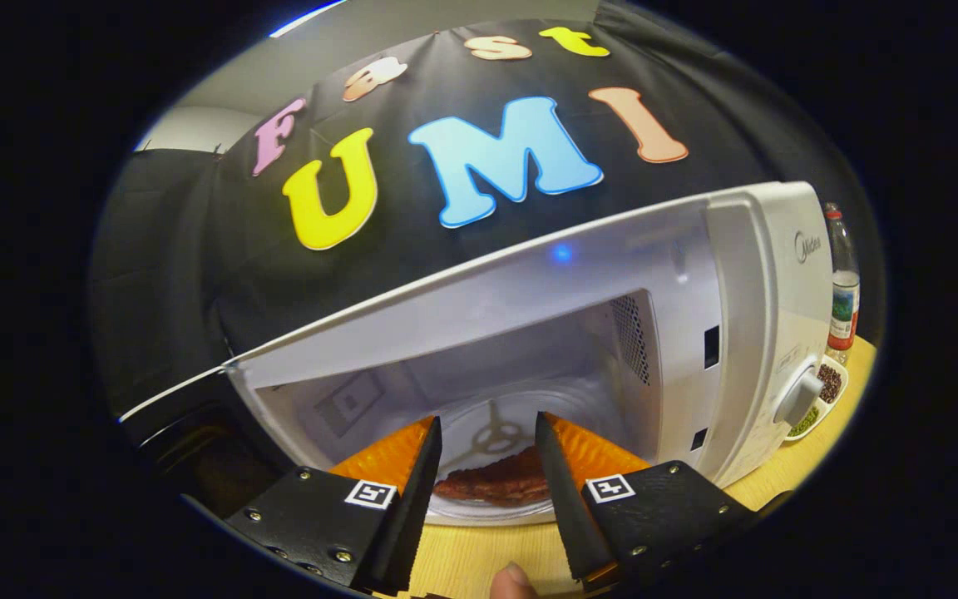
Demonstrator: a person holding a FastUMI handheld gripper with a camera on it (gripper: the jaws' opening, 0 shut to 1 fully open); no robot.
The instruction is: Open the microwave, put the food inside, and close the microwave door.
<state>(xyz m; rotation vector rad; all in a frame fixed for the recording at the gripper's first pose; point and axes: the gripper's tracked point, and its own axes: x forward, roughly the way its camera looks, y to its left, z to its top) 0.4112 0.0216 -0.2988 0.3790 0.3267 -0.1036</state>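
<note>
The white microwave (745,274) stands with its door (180,416) swung out to the left, so the cavity (479,374) is open toward me. A brownish piece of food (500,482) lies on a white plate (496,513) at the front of the cavity, on the glass turntable (496,424). My gripper (487,433) is open. Its fingers stand apart at the mouth of the cavity, with the food and plate showing through the gap just beyond and below them. The plate's sides are hidden behind both fingers.
The microwave's round knob (799,398) is on its right panel. Past it on the wooden table (778,482) stand a clear bottle (843,291) and a small dish of beans (820,399). A person's fingertip (512,581) shows below the fingers.
</note>
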